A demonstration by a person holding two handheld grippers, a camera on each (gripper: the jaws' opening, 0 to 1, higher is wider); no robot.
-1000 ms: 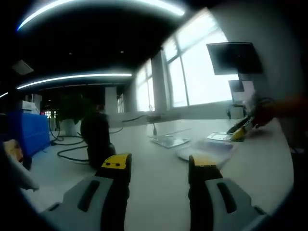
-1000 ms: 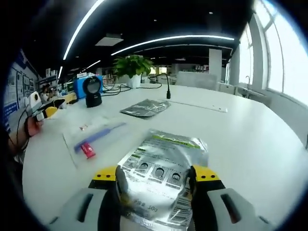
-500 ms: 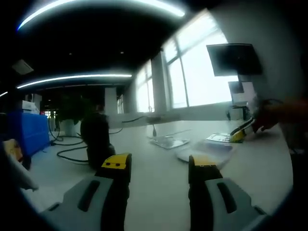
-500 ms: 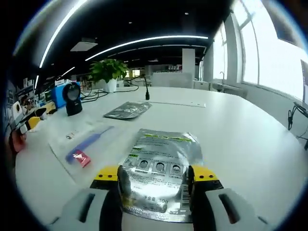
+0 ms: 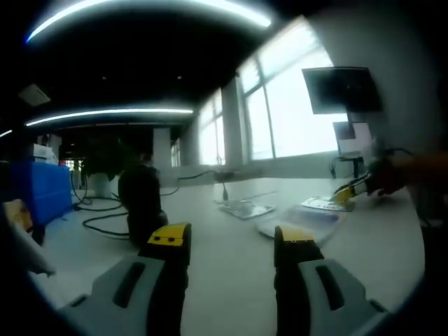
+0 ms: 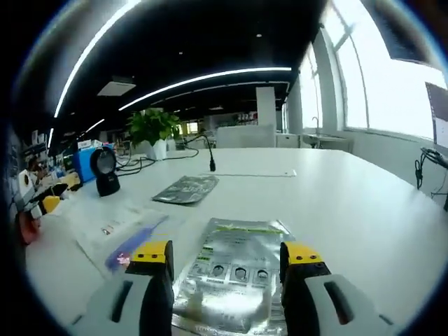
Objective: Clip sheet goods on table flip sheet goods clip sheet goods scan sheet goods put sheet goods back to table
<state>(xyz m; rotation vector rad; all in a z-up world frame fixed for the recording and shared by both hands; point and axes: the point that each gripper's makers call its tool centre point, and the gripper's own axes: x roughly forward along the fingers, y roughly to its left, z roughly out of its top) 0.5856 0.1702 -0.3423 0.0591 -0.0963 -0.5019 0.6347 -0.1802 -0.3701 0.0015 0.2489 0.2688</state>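
Note:
A silver printed pouch [image 6: 234, 269] lies flat on the white table [image 6: 350, 210], between and just beyond the jaws of my right gripper [image 6: 227, 253]. Those jaws stand wide apart, open, one on each side of the pouch. A second silver pouch [image 6: 185, 189] lies farther off, and a clear bag [image 6: 119, 227] with a blue and red item lies to its left. A black scanner [image 6: 106, 171] stands at the left. My left gripper [image 5: 231, 236] hovers open over bare table with nothing between its jaws; the scanner [image 5: 140, 203] is ahead on its left.
A potted plant [image 6: 150, 129], a blue box [image 6: 84, 157] and a thin gooseneck stand [image 6: 210, 157] sit at the table's back. The left gripper view has the sheets [image 5: 301, 220] at the right, a person's hand [image 5: 406, 171], a dark monitor [image 5: 343, 87] and cables [image 5: 105, 220].
The right gripper view has tipped up and drawn back a little, so the silver pouch now sits lower between the jaws. The left gripper view is nearly unchanged.

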